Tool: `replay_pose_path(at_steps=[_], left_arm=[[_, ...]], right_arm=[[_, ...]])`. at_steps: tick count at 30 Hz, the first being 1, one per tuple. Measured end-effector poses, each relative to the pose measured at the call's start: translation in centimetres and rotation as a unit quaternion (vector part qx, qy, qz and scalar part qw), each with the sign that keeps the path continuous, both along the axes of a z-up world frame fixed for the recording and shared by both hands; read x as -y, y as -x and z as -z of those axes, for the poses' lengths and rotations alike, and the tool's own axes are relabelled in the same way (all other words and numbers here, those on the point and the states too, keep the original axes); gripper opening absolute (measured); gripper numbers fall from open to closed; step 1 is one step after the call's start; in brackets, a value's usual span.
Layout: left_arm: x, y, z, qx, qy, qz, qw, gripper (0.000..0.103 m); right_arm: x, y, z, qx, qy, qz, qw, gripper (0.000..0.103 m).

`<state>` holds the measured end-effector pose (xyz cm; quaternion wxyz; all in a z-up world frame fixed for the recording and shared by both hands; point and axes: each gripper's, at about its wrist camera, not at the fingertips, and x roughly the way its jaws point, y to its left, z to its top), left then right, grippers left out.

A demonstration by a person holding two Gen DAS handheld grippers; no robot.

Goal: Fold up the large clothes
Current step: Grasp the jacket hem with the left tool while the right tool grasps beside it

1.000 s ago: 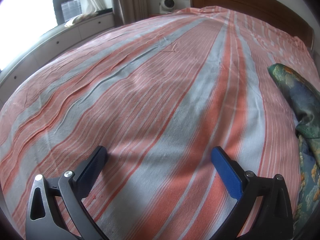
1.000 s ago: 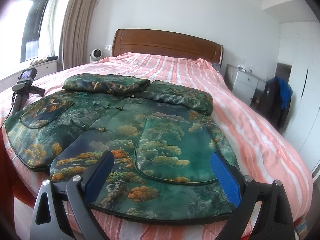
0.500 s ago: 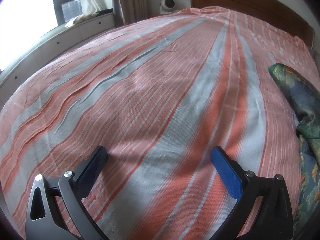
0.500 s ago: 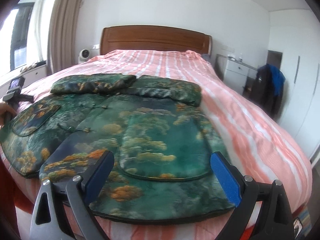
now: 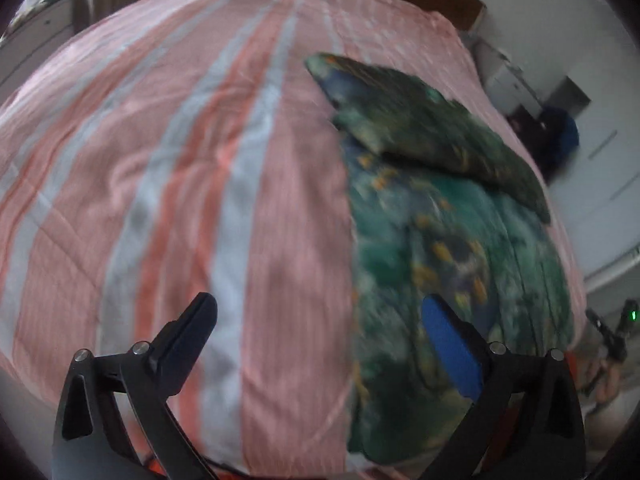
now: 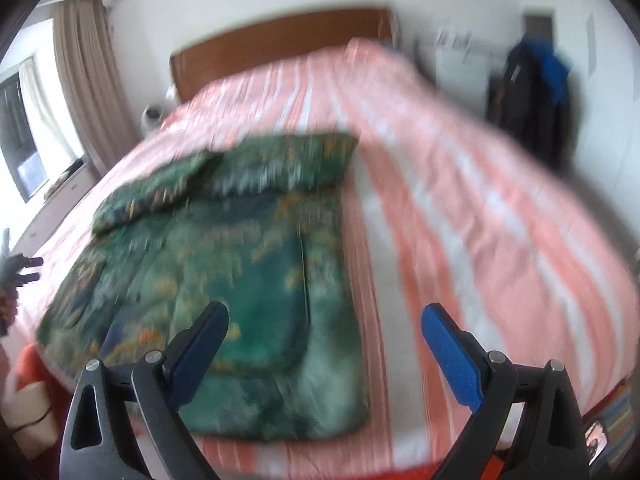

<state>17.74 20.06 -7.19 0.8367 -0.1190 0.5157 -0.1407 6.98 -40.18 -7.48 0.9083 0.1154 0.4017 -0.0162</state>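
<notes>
Both frames motion-blurred. Green floral padded jacket (image 6: 224,276) lies spread flat on the striped bed cover (image 6: 460,216), sleeves folded across its headboard-side end. Left gripper (image 5: 320,332) released, empty, above the jacket's left edge. Right gripper (image 6: 324,336) released, empty, above the jacket's right hem corner.

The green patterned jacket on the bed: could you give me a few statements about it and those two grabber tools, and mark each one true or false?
1. The green jacket lies spread on a striped bedspread. True.
2. The right gripper is clamped on the jacket. False: its jaws are wide open and hold nothing.
3. The left gripper is open. True.
4. The jacket hangs from the wooden headboard. False: it lies flat near the foot of the bed.
5. A sleeve is folded across the jacket's upper part. True.
</notes>
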Motion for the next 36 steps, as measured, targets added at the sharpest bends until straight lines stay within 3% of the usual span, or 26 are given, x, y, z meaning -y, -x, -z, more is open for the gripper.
replay_pose_path(at_steps=[2,5,6,7,9,10,11,13,16,20,23,26,32,34,36], left_arm=[[2.6,2.2,1.6,-0.024,-0.02,0.03,0.9991,0.102],[5.8,3.6,3.4,-0.042,-0.05,0.069,0.9955,0.098],[6.6,3.9,3.7,-0.046,-0.057,0.079,0.9942,0.088],[7.2,4.1,3.9,-0.052,-0.058,0.088,0.9931,0.069],[8.2,4.5,4.1,-0.067,-0.065,0.09,0.9916,0.052],[8.3,4.7,4.1,-0.067,-0.072,0.084,0.9916,0.03],[8.3,4.7,3.9,-0.07,-0.073,0.079,0.9918,0.021],[8.2,5.0,3.4,-0.075,-0.063,0.07,0.9928,0.013],[7.9,6.6,2.3,-0.068,-0.06,0.08,0.9926,0.011],[7.1,10.1,2.8,-0.099,-0.055,0.091,0.9894,0.011],[6.0,12.1,3.0,-0.116,-0.029,0.082,0.9895,0.011],[4.5,12.1,2.0,-0.09,0.008,0.065,0.9938,0.013],[4.6,11.8,3.4,-0.096,0.002,0.08,0.9922,0.031],[5.1,11.8,3.9,-0.1,0.002,0.084,0.9914,0.048],[5.9,11.9,4.8,-0.106,-0.007,0.084,0.9907,0.049]], right_arm=[[1.4,-0.7,2.2,-0.063,-0.046,-0.022,0.997,0.096],[1.9,-1.2,5.1,-0.119,-0.097,-0.038,0.987,0.096],[1.7,-1.3,5.7,-0.125,-0.108,-0.046,0.985,0.096],[1.5,-1.6,6.2,-0.131,-0.123,-0.059,0.982,0.094],[1.0,-1.9,6.6,-0.144,-0.127,-0.065,0.979,0.077],[0.8,-2.2,6.7,-0.152,-0.123,-0.065,0.978,0.055],[0.6,-2.3,6.8,-0.162,-0.123,-0.069,0.977,0.034],[0.3,-2.4,6.5,-0.171,-0.114,-0.075,0.976,0.016],[-0.1,-1.8,5.0,-0.165,-0.105,-0.081,0.977,0.014],[-0.4,1.0,4.0,-0.175,-0.109,-0.087,0.975,0.014],[-0.3,3.4,5.1,-0.201,-0.132,-0.084,0.967,0.014],[0.4,4.3,5.3,-0.19,-0.17,-0.079,0.964,0.014],[1.4,3.6,6.1,-0.178,-0.187,-0.059,0.964,0.027],[1.2,3.6,6.4,-0.183,-0.18,-0.063,0.964,0.033],[0.9,3.6,6.8,-0.189,-0.182,-0.066,0.963,0.042]])
